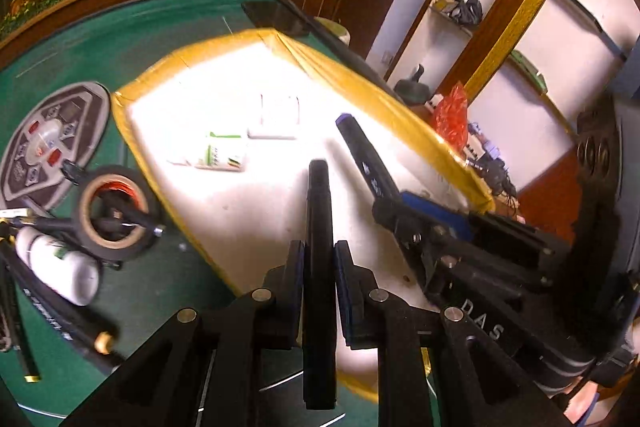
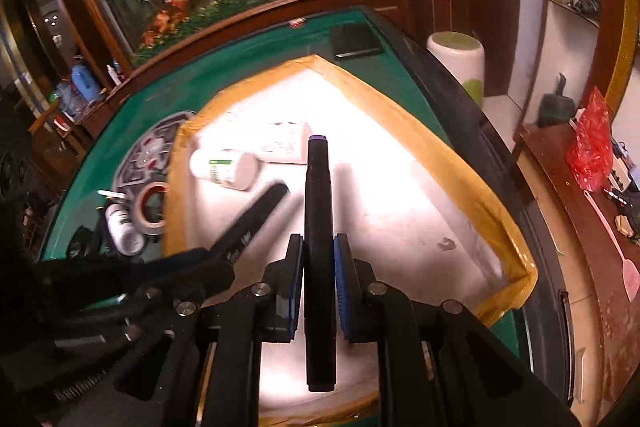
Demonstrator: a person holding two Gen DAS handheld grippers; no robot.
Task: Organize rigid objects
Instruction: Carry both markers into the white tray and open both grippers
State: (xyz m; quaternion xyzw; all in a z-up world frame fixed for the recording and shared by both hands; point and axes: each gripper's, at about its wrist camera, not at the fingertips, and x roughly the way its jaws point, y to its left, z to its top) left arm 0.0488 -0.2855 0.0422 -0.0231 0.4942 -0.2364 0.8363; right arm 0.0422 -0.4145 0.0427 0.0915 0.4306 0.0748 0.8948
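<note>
My left gripper (image 1: 319, 259) is shut on a black marker (image 1: 319, 211) held above the white mat (image 1: 248, 211). My right gripper (image 2: 318, 251) is shut on a second black marker with a purple tip (image 2: 318, 187); it also shows in the left wrist view (image 1: 362, 151) at the right. The left gripper's marker shows in the right wrist view (image 2: 256, 219) at the left. A white bottle (image 2: 224, 169) and a white box (image 2: 284, 147) lie on the mat's far part.
The mat has a yellow tape border (image 1: 360, 83) and lies on a green table (image 1: 120, 39). Left of the mat are a tape roll (image 1: 114, 213), a white bottle (image 1: 60, 267), a round grey panel (image 1: 48, 139) and pens. A black phone (image 2: 354, 41) lies at the far corner.
</note>
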